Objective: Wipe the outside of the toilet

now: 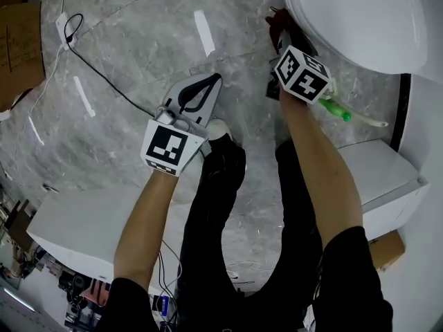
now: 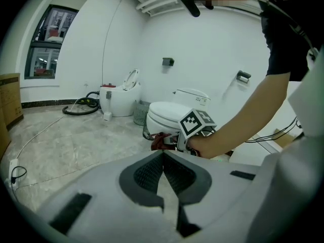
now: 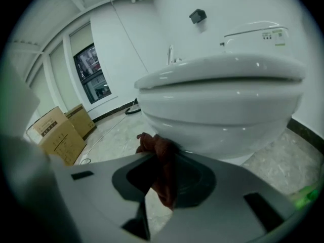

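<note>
Right claw (image 3: pixel 161 160) clamps the rag (image 3: pixel 163 178), bunched out front to reach the toilet (image 3: pixel 223 103) bowl just ahead. Left claw (image 2: pixel 163 160) is closed on nothing, hanging back out of the way.

Cloth (image 3: pixel 161 161) just before toilet (image 3: pixel 223 100), cardboard boxes (image 3: pixel 55 130) leftward.

Box print (image 3: pixel 47 127), toilet label (image 3: pixel 272 34): apparently illegible

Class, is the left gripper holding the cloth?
No, the left gripper is shut on nothing; the red cloth is clamped in the right gripper.
</note>
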The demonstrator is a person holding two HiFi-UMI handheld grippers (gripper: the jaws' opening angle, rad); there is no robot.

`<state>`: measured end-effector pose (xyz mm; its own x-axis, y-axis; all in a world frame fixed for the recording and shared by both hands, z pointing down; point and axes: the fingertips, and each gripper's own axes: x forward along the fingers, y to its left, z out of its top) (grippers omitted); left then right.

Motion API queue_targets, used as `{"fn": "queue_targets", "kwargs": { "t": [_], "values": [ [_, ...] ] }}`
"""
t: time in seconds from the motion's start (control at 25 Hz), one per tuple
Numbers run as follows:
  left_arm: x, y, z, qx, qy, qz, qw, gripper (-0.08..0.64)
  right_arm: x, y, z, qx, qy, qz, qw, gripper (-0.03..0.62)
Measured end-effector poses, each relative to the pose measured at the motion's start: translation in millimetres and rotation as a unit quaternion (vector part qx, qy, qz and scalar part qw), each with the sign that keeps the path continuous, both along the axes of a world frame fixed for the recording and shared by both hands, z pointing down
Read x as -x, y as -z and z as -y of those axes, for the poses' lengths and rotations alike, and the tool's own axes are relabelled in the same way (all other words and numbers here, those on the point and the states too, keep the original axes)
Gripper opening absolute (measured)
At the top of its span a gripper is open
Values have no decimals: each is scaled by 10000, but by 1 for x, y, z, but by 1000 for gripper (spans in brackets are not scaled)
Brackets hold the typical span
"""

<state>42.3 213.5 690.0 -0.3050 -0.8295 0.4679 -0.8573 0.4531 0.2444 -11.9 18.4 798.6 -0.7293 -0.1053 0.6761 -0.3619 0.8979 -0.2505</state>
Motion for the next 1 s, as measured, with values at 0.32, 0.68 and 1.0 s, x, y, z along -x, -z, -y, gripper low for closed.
{"fn": "queue_targets", "kwargs": {
  "t": [0.32, 0.68, 1.0],
  "values": [
    [4, -6, 24, -2, -114, 8, 9999, 6, -17, -8, 16, 138, -13, -74, 9999, 74],
    [-22, 3, 83, -29, -351, -3, 9994, 6, -61, 1, 55, 218, 76, -160, 9996, 74],
    [-37, 13, 137, -50, -539, -8, 9985, 6, -91, 10, 94, 366, 374, -307, 9982, 74]
  ]
}}
